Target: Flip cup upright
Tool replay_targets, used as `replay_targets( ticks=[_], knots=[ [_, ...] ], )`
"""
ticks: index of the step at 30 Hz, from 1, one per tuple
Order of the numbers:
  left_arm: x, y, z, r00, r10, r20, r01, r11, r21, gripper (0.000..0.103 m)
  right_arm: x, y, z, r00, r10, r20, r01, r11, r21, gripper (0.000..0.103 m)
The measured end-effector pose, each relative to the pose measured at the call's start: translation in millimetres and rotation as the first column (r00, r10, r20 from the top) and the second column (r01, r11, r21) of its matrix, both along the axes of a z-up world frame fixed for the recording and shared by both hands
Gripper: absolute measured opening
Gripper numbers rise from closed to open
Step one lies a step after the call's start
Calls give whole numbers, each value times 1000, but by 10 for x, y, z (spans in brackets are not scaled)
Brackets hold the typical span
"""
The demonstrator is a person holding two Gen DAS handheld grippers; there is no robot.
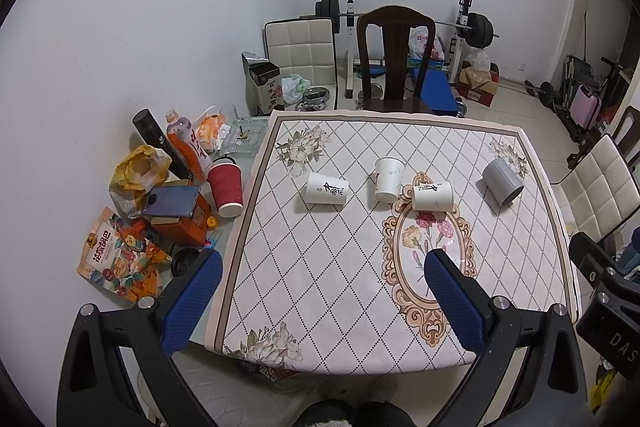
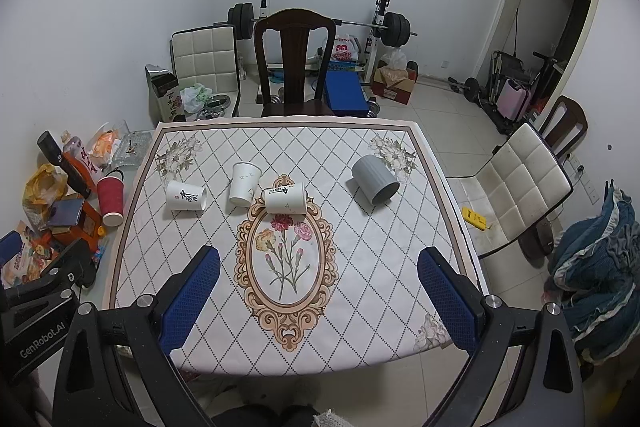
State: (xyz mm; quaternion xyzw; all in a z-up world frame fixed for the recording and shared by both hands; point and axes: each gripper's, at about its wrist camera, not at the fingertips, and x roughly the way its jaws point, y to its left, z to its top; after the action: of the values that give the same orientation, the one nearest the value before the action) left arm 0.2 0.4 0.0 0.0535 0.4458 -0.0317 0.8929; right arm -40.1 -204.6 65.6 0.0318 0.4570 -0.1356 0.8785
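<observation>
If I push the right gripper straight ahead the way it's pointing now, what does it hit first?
Most likely the tablecloth itself: the open right gripper looks down at the floral oval, with nothing between its fingers. Just beyond lies the middle-right paper cup on its side. Depth is unclear, so treat this as an estimate.

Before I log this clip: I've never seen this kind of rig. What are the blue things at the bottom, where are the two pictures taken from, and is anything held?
No robot here: a person holds a two-finger gripper in each hand, each with a fisheye camera looking along its blue-padded fingers. One picture is from the left gripper, the other from the right gripper. Both are open and hold nothing. On the patterned tablecloth lie three white paper cups, left, middle and right, plus a grey cup, all tipped on their sides. A red paper cup lies in clutter beside the cloth.
</observation>
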Motion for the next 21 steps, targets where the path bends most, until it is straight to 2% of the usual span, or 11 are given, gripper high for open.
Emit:
replay_targets(
  ticks=[16, 21],
  knots=[
    [2, -4, -3, 1000, 1, 2, -1, 1000, -3, 103, 20, -5, -1, 1000, -1, -3, 1, 1000, 0, 100],
    [80, -106, 134, 1000, -2, 1, 2, 1000, -4, 103, 32, -7, 17, 1000, -1, -5, 1, 1000, 0, 100]
  ],
)
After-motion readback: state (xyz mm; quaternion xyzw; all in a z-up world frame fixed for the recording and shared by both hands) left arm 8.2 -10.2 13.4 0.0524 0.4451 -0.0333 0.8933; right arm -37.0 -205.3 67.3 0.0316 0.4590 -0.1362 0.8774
